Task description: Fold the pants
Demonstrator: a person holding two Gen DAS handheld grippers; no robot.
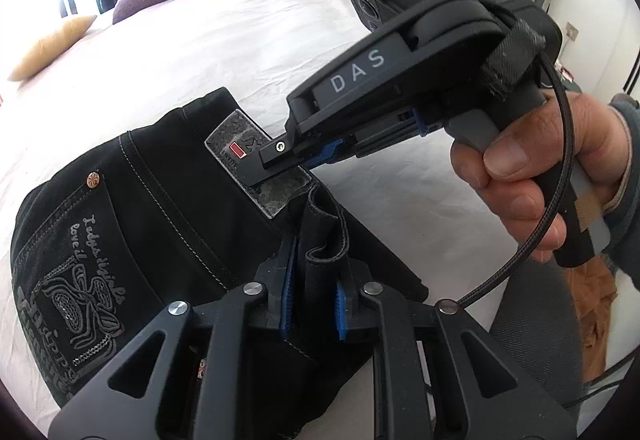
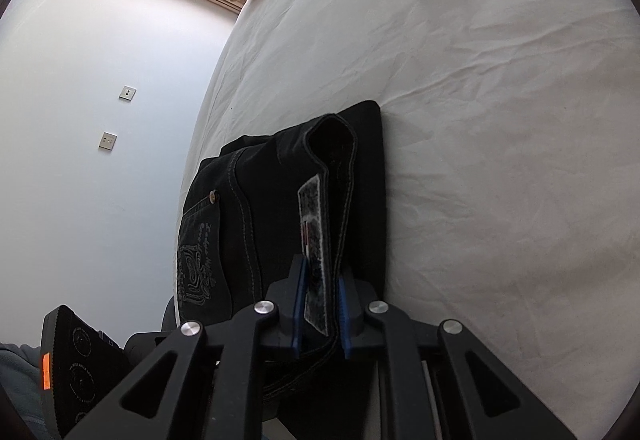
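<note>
The pants [image 1: 152, 224] lie lower left in the left view, already folded into a thick bundle at the bed's [image 1: 240, 40] edge. We judge the denim heavy, stiff and unlikely to slip, best held at the waistband. Our left gripper [image 1: 314, 304] is clamped on a rolled hem; our right gripper [image 2: 322, 304] pinches the waistband by the patch [image 2: 316, 240]. Pillows [image 1: 52, 44] and bedding upper left sit well apart; nothing blocks us.
</note>
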